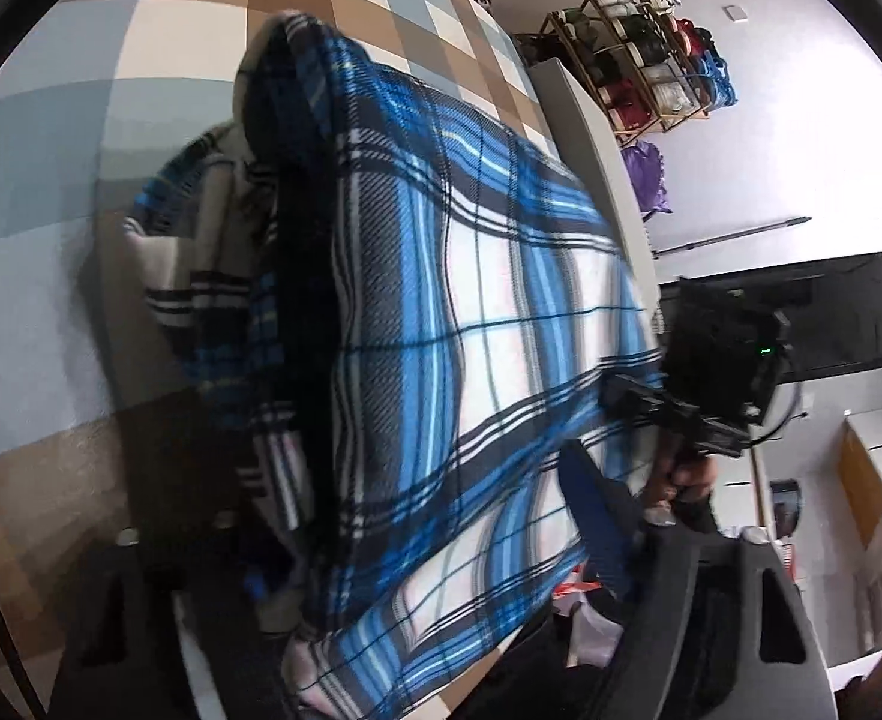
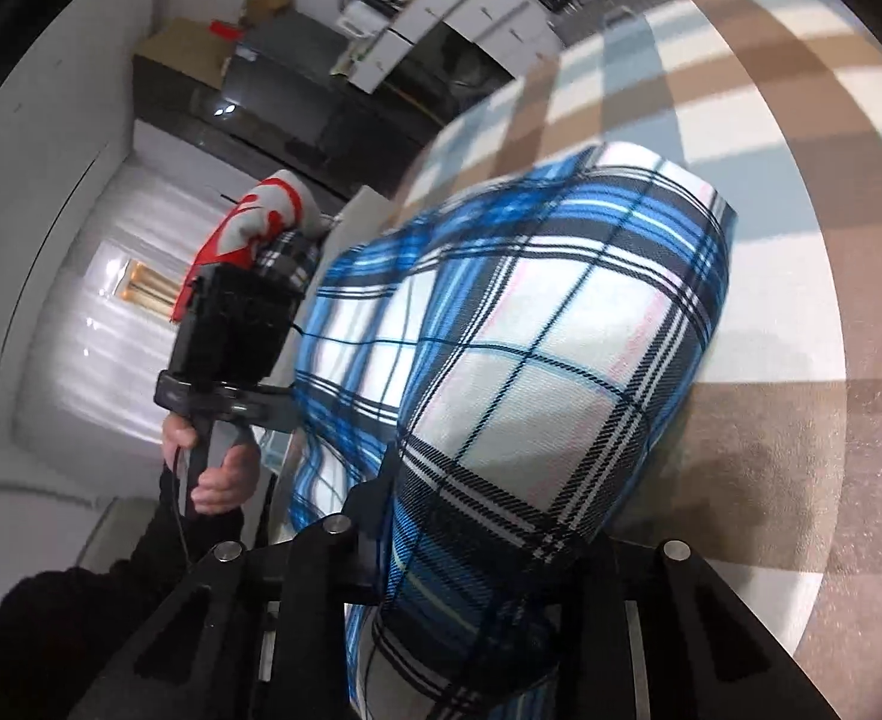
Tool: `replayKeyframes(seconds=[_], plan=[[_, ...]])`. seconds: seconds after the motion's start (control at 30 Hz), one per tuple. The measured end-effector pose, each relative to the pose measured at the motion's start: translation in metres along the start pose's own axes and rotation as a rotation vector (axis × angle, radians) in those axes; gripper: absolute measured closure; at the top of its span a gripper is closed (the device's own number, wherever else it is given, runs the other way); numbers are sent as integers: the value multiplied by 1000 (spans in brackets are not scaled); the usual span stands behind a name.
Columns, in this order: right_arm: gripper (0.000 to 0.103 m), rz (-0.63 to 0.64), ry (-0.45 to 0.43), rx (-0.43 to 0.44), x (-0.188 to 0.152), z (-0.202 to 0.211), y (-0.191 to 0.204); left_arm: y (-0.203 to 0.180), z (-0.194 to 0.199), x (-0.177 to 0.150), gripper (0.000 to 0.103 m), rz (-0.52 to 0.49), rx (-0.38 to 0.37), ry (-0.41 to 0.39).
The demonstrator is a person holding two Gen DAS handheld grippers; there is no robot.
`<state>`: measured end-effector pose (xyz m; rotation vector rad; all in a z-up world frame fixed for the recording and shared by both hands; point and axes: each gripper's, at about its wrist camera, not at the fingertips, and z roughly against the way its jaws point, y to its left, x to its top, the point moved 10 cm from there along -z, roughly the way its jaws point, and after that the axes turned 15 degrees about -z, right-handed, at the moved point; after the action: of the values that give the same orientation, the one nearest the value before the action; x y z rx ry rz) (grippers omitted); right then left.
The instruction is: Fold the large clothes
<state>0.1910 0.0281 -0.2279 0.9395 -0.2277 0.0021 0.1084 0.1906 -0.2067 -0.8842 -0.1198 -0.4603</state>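
Right wrist view gives us the clearest read: the blue plaid garment [image 2: 531,360] drapes up off the checked bed cover [image 2: 801,420] and runs straight down into the right gripper [image 2: 441,594], whose jaws sit narrowed around a bunch of the fabric, so we judge it pinched there. In the left wrist view the same cloth hangs across the frame over the left gripper [image 1: 297,618]; its jaws stand fairly wide and fabric lies between them, but the folds hide the pads, so we cannot tell whether they press on it. The garment lies near the bed's side edge, part lifted, part resting on the cover, with a bunched sleeve or collar trailing toward the bed's middle. To do this fold well, we think both grips should be on matching corners of one edge, the cloth kept taut between them, then carried across level and laid down so the edges meet without dragging the lower layer. We can read no brand, label or writing anywhere; the motion blur leaves nothing legible.
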Motion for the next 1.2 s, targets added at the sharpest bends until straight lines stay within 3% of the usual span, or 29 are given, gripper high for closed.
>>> replayKeyframes(seconds=[0.2,0.33,0.53,0.6,0.67,0.97,1.2], plan=[[76,48,-5,-44,-1,-1,5,0,-13,-16,34,-47,123,57],[76,45,-1,-86,0,-9,-2,2,-14,-16,33,-61,154,90],[77,-29,12,-67,0,-9,-14,-4,-19,-12,37,-90,131,46],[80,-29,-9,-52,1,-3,-9,-5,-14,-10,54,-64,102,26],[83,0,-39,-43,5,7,5,-9,-8,-5,64,-60,70,9],[84,109,-150,-41,34,78,49,-60,-12,51,64,-114,-21,-106],[84,158,-242,-132,68,168,43,-120,-56,121,64,-217,-75,-87]])
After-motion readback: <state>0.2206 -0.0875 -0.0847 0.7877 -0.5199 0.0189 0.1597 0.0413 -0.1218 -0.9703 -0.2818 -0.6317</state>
